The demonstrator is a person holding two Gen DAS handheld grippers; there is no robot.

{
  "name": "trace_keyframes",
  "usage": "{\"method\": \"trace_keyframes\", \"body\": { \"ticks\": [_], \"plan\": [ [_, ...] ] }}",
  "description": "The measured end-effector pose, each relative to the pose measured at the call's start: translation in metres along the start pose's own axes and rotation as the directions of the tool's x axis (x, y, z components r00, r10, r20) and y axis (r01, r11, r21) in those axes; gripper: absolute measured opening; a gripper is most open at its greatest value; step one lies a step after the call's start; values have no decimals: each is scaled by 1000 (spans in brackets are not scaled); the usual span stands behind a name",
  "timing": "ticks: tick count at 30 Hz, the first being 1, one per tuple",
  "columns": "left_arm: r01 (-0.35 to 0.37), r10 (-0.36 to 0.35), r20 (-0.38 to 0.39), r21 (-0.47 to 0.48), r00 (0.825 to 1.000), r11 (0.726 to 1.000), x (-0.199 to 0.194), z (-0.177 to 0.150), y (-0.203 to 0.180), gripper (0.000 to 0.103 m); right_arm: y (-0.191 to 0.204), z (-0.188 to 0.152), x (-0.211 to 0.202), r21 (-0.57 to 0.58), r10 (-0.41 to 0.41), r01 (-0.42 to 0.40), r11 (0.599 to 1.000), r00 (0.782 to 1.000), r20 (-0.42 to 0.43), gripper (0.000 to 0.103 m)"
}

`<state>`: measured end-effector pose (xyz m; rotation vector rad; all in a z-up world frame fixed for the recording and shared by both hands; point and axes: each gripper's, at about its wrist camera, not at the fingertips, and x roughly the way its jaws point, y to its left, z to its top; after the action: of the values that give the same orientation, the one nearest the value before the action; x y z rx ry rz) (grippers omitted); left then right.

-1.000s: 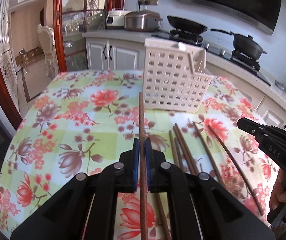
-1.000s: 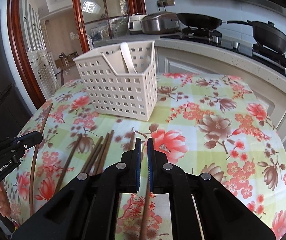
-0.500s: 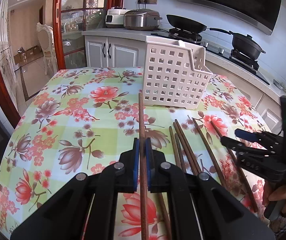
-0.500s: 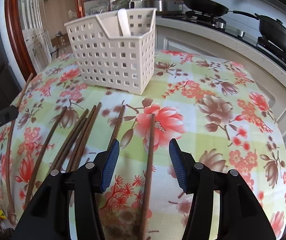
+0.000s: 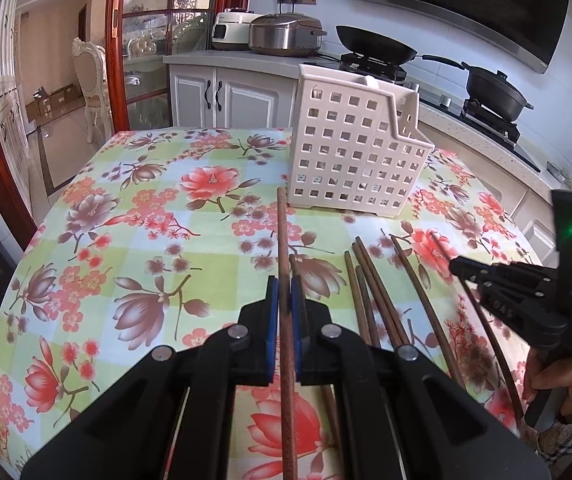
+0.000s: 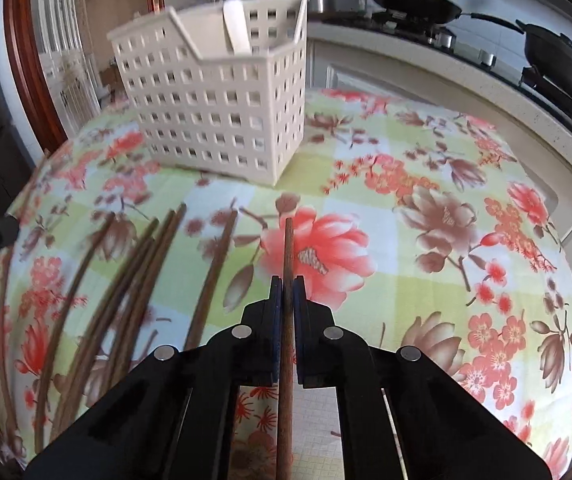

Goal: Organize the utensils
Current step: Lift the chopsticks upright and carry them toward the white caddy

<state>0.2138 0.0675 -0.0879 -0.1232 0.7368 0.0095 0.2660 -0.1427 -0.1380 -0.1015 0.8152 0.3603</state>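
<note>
In my left wrist view, my left tongs [image 5: 285, 296] sit at lower centre, pinched tight on a reddish-brown chopstick [image 5: 282, 240] that runs straight up the frame, its far tip just short of the white perforated utensil basket [image 5: 355, 152] standing at upper centre on the floral tablecloth [image 5: 126, 208] of the counter. To the right of that held stick, a loose bundle of brown chopsticks [image 5: 369, 280] lies fanned on the cloth, apart from the basket. At the right edge my right tongs [image 5: 455, 268] come in low over the cloth, with my hand [image 5: 557, 380] below them.

In my right wrist view, the spare chopsticks [image 6: 134, 272] spread across the lower left. The basket [image 6: 222, 112] stands at upper left of centre, a white utensil handle [image 6: 238, 32] leaning inside it. At lower centre my right tongs [image 6: 287, 296] have just snapped closed on a single chopstick [image 6: 288, 248]; its tip points up the frame over a red flower print, well short of the basket. I cannot tell whether that stick has left the cloth.
</note>
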Motion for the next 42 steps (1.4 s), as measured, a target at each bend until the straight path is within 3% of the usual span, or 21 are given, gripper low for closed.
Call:
{"method": "trace_keyframes", "body": {
  "ticks": [6,16,28,42],
  "plan": [
    [2,-2,40,0,999,1000,-17,8,-2,6,3,10,-39,-16,22,-20,1000,993,115,5],
    [14,-14,117,5,993,1000,-52,16,-7,6,10,15,-95,-25,49,-43,999,961,273,5],
    [19,-23,183,23,983,1000,-83,16,-13,6,20,10,-140,-58,52,-31,998,912,407,5],
    [3,-22,277,68,960,998,-118,16,-29,6,23,3,-171,-60,49,-23,998,879,474,5]
  ]
}}
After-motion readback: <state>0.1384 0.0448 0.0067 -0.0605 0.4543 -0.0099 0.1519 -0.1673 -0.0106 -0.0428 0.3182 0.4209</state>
